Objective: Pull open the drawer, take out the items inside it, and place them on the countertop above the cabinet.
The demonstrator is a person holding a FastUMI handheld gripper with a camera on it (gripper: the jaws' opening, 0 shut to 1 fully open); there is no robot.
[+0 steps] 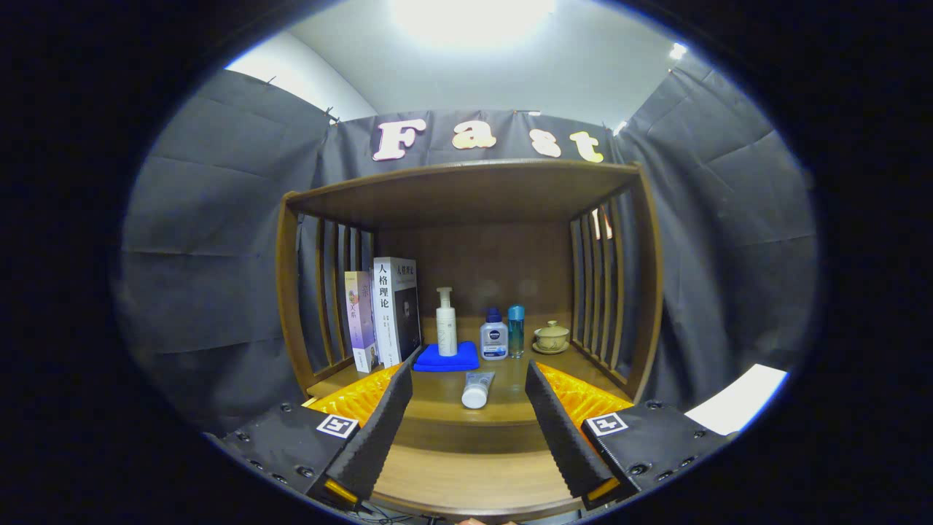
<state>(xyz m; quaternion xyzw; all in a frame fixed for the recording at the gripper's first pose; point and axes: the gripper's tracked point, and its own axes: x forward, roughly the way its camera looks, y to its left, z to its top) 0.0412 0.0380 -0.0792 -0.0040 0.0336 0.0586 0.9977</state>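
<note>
Countertop [444,397] items partly hidden by spread tool [470,390].

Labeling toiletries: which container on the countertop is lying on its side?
The white tube, lying between and just beyond the open fingers. The pump bottle, squat bottle and teal bottle behind it stand upright.

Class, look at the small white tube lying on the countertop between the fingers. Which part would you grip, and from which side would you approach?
Grip the white tube across its flat body, just behind the cap. It lies on its side with the cap pointing toward the open hand-held gripper, so coming down from above, with one finger on each long side, probably suits it best. The blue cloth sits just behind it.
</note>
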